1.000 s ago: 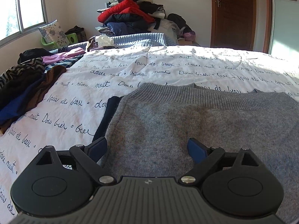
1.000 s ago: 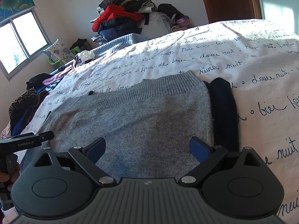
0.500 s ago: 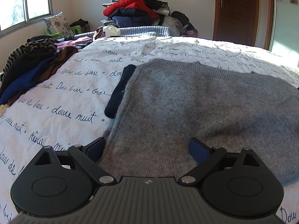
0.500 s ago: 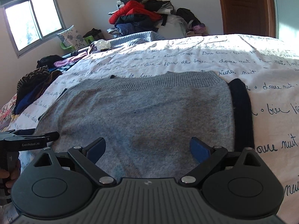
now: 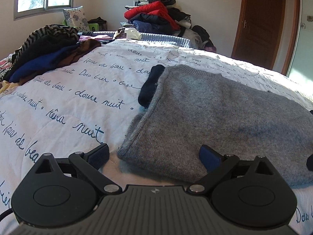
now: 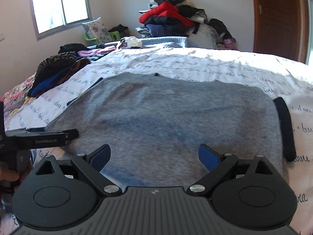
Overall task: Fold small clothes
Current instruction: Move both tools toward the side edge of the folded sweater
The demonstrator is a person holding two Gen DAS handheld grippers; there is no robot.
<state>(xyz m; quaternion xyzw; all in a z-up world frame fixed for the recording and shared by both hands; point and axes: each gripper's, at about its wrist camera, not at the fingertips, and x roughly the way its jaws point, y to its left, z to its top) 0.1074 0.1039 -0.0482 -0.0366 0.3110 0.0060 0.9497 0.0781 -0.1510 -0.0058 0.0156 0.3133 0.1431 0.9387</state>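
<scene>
On the bed [image 5: 64, 105] lies a grey sweater [image 5: 215, 113], both the left gripper [image 5: 154, 156] and right gripper [image 6: 154, 154] spread wide at its near edge.

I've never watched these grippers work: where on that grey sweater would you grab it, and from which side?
Probably at the near hem corners of the grey sweater: it lies flat, so only edges give a lip. The left gripper, jaws open, faces the near-left corner, slightly raised off the bedspread. The right gripper, also open, could come in low from the near side.

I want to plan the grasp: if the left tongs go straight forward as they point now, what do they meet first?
Probably the near edge of the grey sweater: it lies on the bedspread just ahead of the open left tongs, though depth is uncertain.
</scene>
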